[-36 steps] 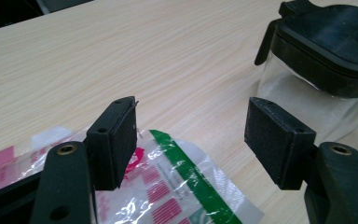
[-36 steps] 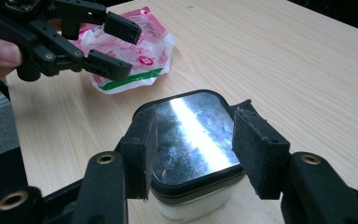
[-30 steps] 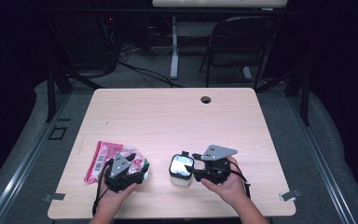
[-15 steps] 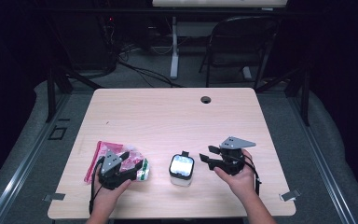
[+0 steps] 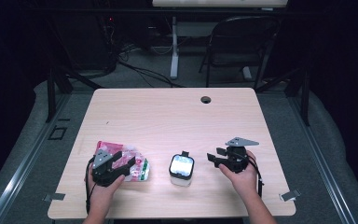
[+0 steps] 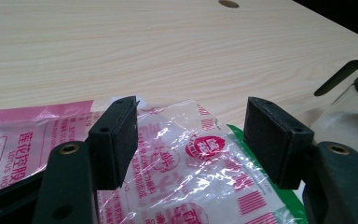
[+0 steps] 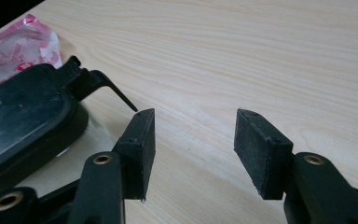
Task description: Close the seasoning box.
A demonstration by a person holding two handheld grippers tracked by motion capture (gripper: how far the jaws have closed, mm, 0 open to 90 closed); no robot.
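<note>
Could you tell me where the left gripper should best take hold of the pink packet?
Probably the packet's near right part, already between the open jaws of the left gripper. The packet lies flat on the table, so come down from above and pinch a raised crinkle in the film, since a flat edge gives little to grip.

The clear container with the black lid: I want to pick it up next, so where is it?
In the high view the container stands near the table's front edge, between the left tool over the pink packet and the open right tool.

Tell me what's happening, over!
Left claw open over the pink snack bag. Right claw open, empty, beside the black-lidded container. Nothing in the way.
</note>
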